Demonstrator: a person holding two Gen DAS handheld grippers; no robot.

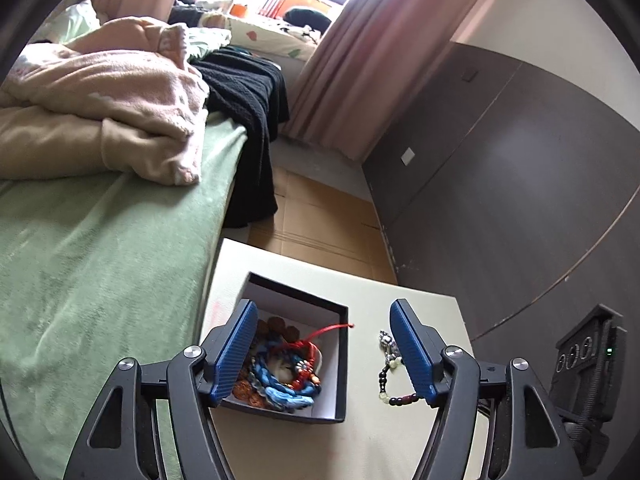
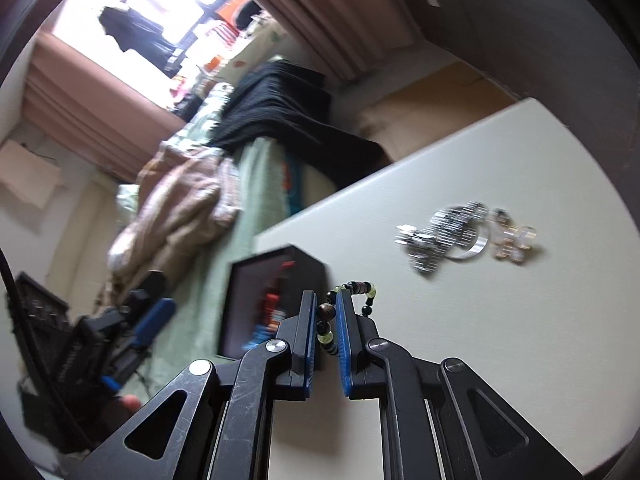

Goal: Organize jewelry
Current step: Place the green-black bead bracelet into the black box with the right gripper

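A black box (image 1: pixel 342 364) with a white lining stands on the white table (image 1: pixel 360 440). It holds a blue braided piece (image 1: pixel 280 388), a red cord bracelet (image 1: pixel 308 354) and brown beads. My left gripper (image 1: pixel 325 308) hangs open above the box's right half, with nothing between its fingers. In the right wrist view my right gripper (image 2: pixel 325 300) is shut on a dark and pale-green bead bracelet (image 2: pixel 362 288), just right of the box (image 2: pixel 272 304). That bracelet (image 1: pixel 384 384) also shows in the left wrist view, partly behind the right finger. Silver jewelry (image 2: pixel 452 236) lies on the table further right.
A bed with a green sheet (image 1: pixel 100 260) and pink bedding (image 1: pixel 120 92) borders the table's left side. Cardboard (image 1: pixel 320 216) covers the floor beyond the table. A dark wardrobe (image 1: pixel 520 160) stands to the right. A clear bead piece (image 2: pixel 514 240) lies next to the silver jewelry.
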